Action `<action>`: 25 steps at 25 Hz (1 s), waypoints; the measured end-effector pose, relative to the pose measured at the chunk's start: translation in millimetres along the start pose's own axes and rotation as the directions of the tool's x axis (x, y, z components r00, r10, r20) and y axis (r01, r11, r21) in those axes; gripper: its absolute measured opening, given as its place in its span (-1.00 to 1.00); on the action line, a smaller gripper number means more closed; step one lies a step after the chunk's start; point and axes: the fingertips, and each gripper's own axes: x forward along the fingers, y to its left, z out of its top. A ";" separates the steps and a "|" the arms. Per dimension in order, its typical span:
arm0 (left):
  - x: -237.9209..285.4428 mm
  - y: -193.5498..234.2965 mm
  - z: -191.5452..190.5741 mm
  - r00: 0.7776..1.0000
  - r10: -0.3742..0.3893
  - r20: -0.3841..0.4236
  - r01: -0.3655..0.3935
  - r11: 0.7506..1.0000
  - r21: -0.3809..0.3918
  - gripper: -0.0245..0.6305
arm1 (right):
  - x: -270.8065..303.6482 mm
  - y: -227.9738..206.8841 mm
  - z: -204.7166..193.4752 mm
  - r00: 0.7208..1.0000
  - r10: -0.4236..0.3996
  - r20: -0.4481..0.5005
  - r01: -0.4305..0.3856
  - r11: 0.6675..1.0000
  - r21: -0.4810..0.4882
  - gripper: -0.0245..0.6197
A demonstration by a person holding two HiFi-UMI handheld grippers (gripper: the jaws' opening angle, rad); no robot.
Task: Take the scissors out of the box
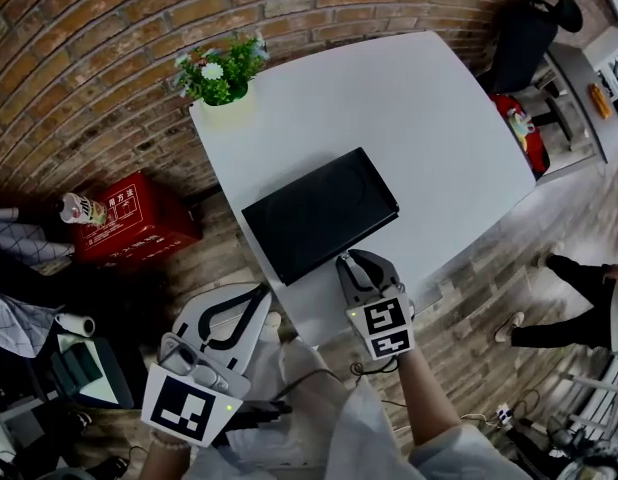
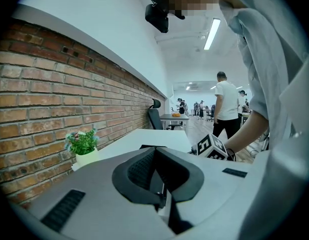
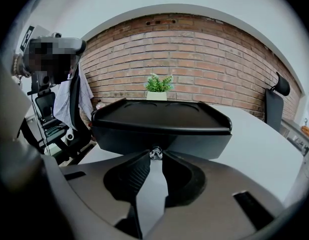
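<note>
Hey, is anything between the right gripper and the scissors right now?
Yes: the black box is closed, so its lid covers whatever is inside; no scissors show. The right gripper pinches a small knob on the front.

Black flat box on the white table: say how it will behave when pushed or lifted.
The black flat box looks rigid, with a moulded lid, so it should not flex. Low and wide on the white table, it seems unlikely to tip. On that smooth top it may slide if the right gripper tugs its small silver knob.
</note>
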 end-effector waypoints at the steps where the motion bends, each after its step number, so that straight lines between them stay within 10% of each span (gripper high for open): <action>1: 1.1 -1.1 0.1 1.000 -0.003 0.000 0.003 1.000 -0.003 -0.87 | -0.5 -0.1 -0.3 1.000 -0.002 0.000 0.002 1.000 0.004 -0.63; 25: 8.7 -28.6 5.8 0.998 -0.066 0.001 0.066 0.997 0.035 -0.87 | -30.3 0.7 -23.1 0.999 -0.033 -0.002 0.033 0.999 0.037 -0.63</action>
